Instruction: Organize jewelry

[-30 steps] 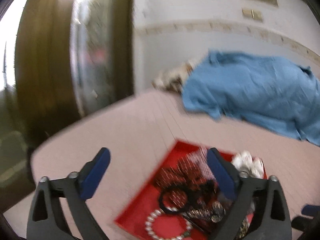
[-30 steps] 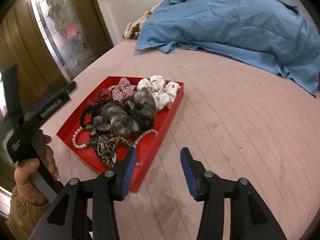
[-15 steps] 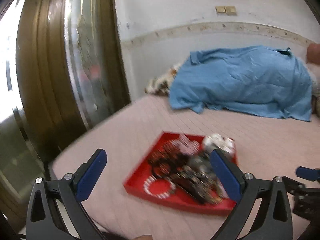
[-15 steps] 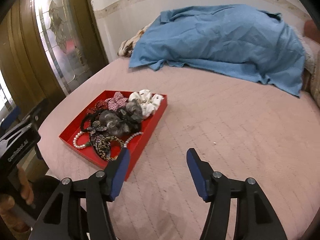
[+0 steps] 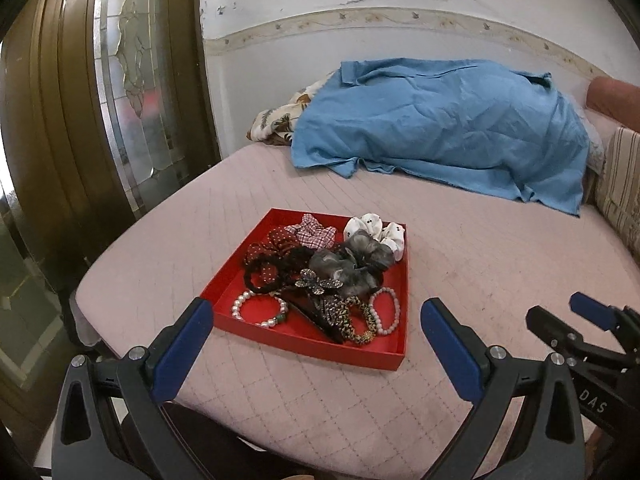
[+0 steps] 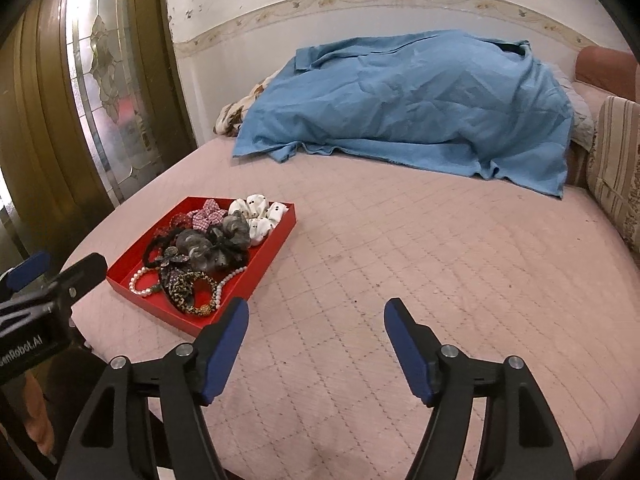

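Note:
A shallow red tray lies on the pink quilted bed near its front left edge. It holds several pieces: a pearl bracelet, a pink bead bracelet, a leopard-print band, a dark jewelled butterfly clip, grey, white and red scrunchies. My left gripper hangs open just short of the tray's near edge, nothing between its fingers. My right gripper hovers over bare quilt right of the tray, its jaws opening and empty.
A blue sheet is heaped at the back of the bed over a floral cloth. A brown door with patterned glass stands at the left. Striped cushions line the right side. The bed's rounded front edge is close below both grippers.
Both grippers have drawn back from the tray, which now sits farther ahead and smaller. The right gripper's fingers stand wider apart than before. The left view has sharpened from blur.

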Action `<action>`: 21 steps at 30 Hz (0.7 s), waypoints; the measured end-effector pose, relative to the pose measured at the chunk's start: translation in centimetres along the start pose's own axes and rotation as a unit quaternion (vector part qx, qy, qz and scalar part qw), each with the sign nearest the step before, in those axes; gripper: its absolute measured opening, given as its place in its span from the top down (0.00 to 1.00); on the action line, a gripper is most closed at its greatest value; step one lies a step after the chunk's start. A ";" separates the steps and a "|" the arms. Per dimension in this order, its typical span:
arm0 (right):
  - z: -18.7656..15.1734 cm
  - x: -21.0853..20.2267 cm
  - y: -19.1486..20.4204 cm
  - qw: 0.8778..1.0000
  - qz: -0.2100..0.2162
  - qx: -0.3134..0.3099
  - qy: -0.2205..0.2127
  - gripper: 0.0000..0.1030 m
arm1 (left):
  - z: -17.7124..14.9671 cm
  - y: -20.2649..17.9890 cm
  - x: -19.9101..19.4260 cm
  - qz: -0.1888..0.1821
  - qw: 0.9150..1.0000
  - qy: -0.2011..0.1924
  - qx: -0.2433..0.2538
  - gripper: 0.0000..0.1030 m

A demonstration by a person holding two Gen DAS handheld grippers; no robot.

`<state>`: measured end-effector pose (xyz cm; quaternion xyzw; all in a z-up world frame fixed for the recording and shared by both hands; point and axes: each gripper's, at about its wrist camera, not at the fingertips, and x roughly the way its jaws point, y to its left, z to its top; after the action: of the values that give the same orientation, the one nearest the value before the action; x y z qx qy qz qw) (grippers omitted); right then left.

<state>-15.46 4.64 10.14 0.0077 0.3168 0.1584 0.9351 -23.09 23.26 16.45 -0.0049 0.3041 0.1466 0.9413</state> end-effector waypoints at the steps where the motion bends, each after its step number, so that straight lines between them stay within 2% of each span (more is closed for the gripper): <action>1: -0.1 -0.1 0.0 1.000 -0.003 -0.002 -0.001 0.27 | 0.0 0.0 -0.1 0.005 1.000 0.000 0.002 0.00; 11: -0.6 -0.4 0.9 1.000 -0.017 -0.024 -0.006 0.24 | -0.5 0.5 0.2 0.007 1.000 0.014 0.002 0.00; 21: -0.8 -0.2 1.3 0.999 -0.018 -0.030 0.001 0.23 | -0.8 1.5 0.7 -0.003 0.999 0.028 -0.020 0.00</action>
<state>-16.45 5.76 9.81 -0.0258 0.3125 0.1508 0.9375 -23.40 24.81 15.53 -0.0285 0.3277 0.1494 0.9325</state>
